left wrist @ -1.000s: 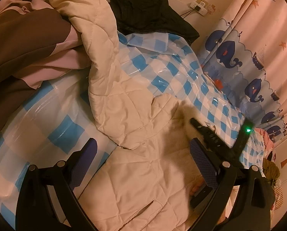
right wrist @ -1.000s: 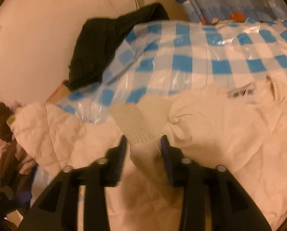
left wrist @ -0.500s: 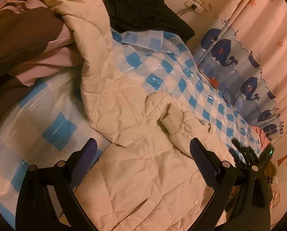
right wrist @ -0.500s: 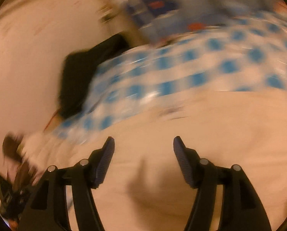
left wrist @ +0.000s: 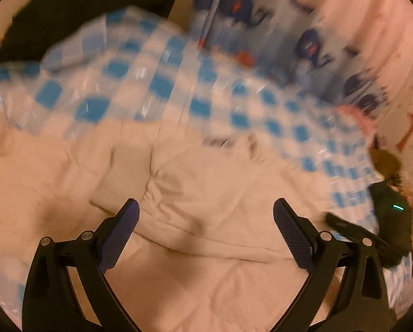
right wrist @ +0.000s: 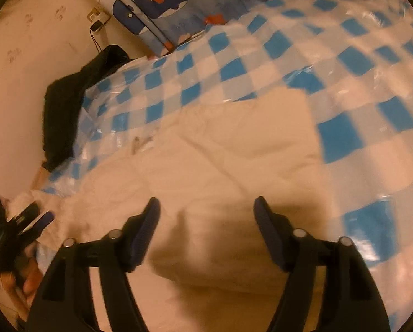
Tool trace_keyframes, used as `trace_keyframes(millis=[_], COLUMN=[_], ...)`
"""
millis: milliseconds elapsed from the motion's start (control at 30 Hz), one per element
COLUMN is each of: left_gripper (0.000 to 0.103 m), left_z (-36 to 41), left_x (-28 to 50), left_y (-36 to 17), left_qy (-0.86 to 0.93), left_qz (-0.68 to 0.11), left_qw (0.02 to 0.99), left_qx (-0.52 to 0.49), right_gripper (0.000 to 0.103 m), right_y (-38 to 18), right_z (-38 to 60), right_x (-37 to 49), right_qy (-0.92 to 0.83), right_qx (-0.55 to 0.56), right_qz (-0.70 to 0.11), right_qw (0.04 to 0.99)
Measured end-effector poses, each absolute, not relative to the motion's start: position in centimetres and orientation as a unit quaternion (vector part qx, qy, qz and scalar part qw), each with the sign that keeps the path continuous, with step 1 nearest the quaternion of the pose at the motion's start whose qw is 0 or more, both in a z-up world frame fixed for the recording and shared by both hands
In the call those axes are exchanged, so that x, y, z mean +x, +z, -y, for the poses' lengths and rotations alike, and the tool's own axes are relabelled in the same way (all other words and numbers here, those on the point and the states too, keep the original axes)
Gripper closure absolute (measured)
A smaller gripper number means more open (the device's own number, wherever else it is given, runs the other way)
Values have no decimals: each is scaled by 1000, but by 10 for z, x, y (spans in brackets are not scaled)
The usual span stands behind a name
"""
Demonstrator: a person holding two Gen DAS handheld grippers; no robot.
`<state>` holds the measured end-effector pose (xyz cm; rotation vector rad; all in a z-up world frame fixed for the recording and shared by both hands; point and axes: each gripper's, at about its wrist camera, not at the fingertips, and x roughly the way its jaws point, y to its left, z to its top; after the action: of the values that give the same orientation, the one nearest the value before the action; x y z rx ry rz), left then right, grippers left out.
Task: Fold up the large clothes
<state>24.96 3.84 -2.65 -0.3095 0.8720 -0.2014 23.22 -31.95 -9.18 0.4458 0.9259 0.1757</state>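
Observation:
A cream quilted jacket point(left wrist: 220, 193) lies spread on a blue-and-white checked plastic sheet point(left wrist: 156, 83). One sleeve lies folded across the body, its ribbed cuff point(left wrist: 123, 171) just ahead of my left gripper point(left wrist: 206, 207). That gripper hangs open above the jacket with nothing between its fingers. My right gripper point(right wrist: 206, 202) hovers over the jacket point(right wrist: 220, 152) near its edge; its jaws are opening and hold nothing. Each gripper shows in the other's view: the right gripper point(left wrist: 345, 225) at the far right, the left gripper point(right wrist: 37, 217) at the far left with a hand point(right wrist: 26, 279) on it.
A black garment point(right wrist: 65, 105) lies heaped at the far corner by the wall. A whale-print curtain point(right wrist: 156, 0) hangs behind the sheet point(right wrist: 289, 55), with a wall socket point(right wrist: 97, 19) beside it. Small clutter point(left wrist: 386, 163) sits off the sheet's right end.
My right gripper let go of the ribbed cuff, opened and swept across the jacket. My left gripper swung right over the jacket; the brown-and-pink bedding has left its view.

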Motion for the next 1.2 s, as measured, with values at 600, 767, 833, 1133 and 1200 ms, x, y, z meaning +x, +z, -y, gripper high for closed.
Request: trace_keyframes(millis=[600, 767, 833, 1133, 1200], left_gripper=[9, 9, 9, 8, 9], left_z=[-167, -273, -309, -368, -365], left_x=[130, 120, 125, 179, 178], left_y=[33, 104, 117, 107, 107], left_qy=[70, 161, 207, 265, 286], left_qz=[-352, -270, -256, -332, -331], left_qw=[928, 935, 924, 882, 876], left_qx=[-97, -167, -194, -206, -201], right_gripper=[15, 14, 13, 9, 9], right_y=[-123, -123, -123, -124, -124], right_z=[315, 311, 310, 307, 307], right_x=[221, 220, 221, 221, 221], right_qy=[119, 120, 121, 125, 126], right_qx=[183, 175, 174, 166, 167], right_qz=[-434, -427, -426, -424, -423], right_qw=[874, 879, 880, 881, 881])
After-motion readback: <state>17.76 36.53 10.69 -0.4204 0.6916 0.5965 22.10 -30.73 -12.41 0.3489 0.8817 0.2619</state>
